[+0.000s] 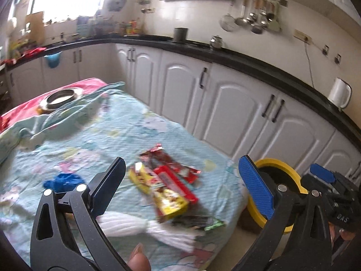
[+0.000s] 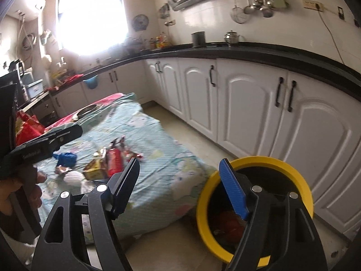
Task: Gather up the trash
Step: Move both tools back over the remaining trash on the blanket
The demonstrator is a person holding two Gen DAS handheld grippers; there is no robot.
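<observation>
Several red and yellow snack wrappers [image 1: 167, 180] lie in a pile on the table under a light blue patterned cloth [image 1: 90, 135]. A crumpled white tissue [image 1: 140, 225], a dark green wrapper [image 1: 198, 222] and a blue scrap [image 1: 64, 181] lie near them. My left gripper [image 1: 183, 180] is open and empty, hovering above the wrapper pile. A yellow-rimmed trash bin [image 2: 293, 176] stands on the floor past the table's end, with red trash [image 2: 227, 223] inside. My right gripper [image 2: 180, 180] is open and empty, over the bin's near rim. The wrappers [image 2: 108, 160] show in the right wrist view too.
A steel bowl [image 1: 62, 97] sits at the table's far end on a red cloth [image 1: 74, 85]. White cabinets [image 2: 248, 103] with a black countertop [image 1: 225, 54] run along the right. A white kettle [image 1: 339, 92] stands on the counter. The left gripper's body [image 2: 45, 144] shows at the left.
</observation>
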